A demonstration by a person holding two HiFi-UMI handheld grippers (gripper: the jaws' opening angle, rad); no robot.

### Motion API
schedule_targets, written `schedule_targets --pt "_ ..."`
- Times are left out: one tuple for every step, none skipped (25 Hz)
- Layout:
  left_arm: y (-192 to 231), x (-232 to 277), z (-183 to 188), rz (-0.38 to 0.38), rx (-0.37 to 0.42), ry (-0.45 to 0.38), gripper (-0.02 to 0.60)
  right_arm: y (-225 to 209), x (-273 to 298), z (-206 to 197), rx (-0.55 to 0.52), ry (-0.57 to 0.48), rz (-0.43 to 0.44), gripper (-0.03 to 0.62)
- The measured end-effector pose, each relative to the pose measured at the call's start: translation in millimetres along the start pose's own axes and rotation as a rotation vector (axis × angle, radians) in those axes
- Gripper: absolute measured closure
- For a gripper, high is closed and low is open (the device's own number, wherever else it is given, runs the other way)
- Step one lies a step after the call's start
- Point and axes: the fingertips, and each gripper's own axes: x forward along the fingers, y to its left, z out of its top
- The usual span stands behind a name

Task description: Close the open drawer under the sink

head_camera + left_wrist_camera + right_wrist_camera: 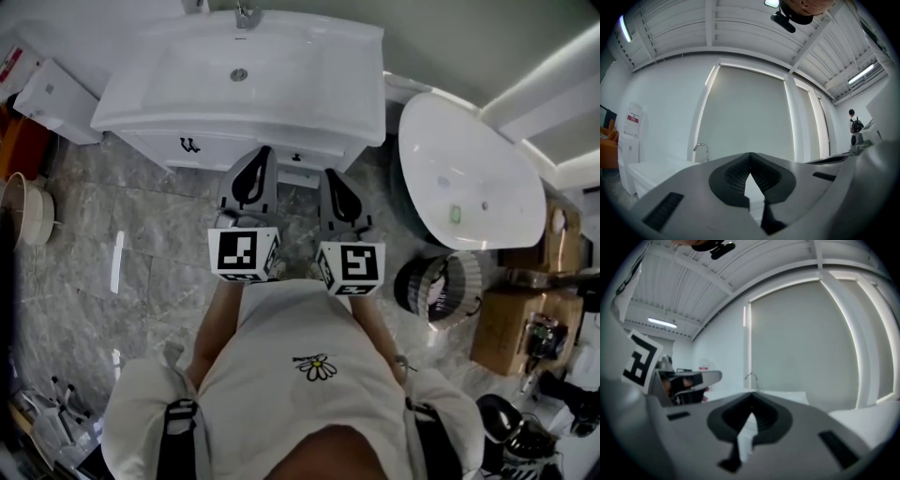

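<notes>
The white drawer front (225, 153) sat just under the front edge of the white rectangular ceramic sink (239, 84). The grey left gripper (264, 152) and the grey right gripper (330, 174) pointed at it side by side, each with jaws pressed together and empty.

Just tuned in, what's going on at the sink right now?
A person faces the white rectangular sink on its white cabinet, a grey two-jaw gripper in each hand. The left gripper and right gripper point side by side at the cabinet front under the basin, jaws together, empty. Whether the white drawer front between them is fully shut, I can't tell.
</notes>
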Motion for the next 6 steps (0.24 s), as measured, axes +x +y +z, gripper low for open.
schedule_targets --pt "0.9 0.0 -0.6 0.003 -0.003 0.002 0.560 -0.1 0.4 -0.7 -0.001 0.003 0.000 0.565" --pt "1.2 0.5 -1.2 0.004 -0.007 0.002 0.560 -0.4 1.2 -1.4 -0.002 0.005 0.001 0.565" --pt "1.2 1.4 -1.8 0.003 -0.009 0.001 0.560 -0.8 2.3 -2.1 -0.004 0.006 0.002 0.565" --pt "1.1 2.8 -2.5 0.001 -0.009 0.001 0.560 -1.1 3.9 -2.9 -0.006 0.008 0.004 0.565" --pt "1.1 4.3 -3.3 -0.001 -0.007 0.000 0.560 -1.3 5.6 -3.7 -0.008 0.009 0.005 0.565" --pt "1.1 5.9 -4.1 -0.004 -0.004 0.000 0.560 -1.5 7.4 -4.5 -0.010 0.010 0.007 0.565"
